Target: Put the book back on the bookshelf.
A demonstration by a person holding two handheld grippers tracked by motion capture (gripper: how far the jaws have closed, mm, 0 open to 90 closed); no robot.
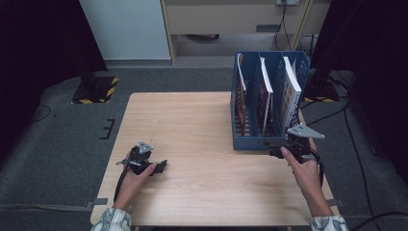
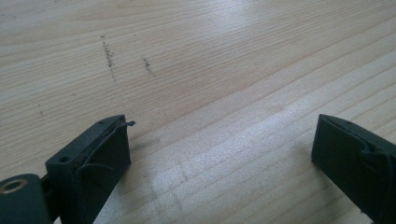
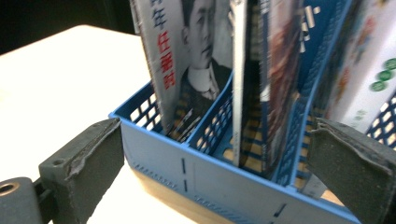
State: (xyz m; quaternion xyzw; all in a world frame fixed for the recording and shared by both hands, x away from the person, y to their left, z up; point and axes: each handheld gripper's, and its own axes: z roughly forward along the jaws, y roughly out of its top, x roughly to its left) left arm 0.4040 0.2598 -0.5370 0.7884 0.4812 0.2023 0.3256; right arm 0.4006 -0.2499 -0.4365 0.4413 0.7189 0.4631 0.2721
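Pale wooden table [image 1: 202, 130] on grey carpet, dark curtains at both sides. My left gripper [image 1: 153, 166] rests low on bare wood, jaws wide apart. My right gripper [image 1: 275, 150], jaws spread and empty, faces the blue file rack [image 1: 250, 142] of books [image 1: 290, 89] at the table's right.

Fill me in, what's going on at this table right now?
A person holds tongs in each hand at a wooden table. The right tongs sit open at the front wall of a blue file rack, facing the books that stand in its compartments, gripping nothing. The left tongs rest low over bare tabletop, also open and empty. No book is out of the rack.
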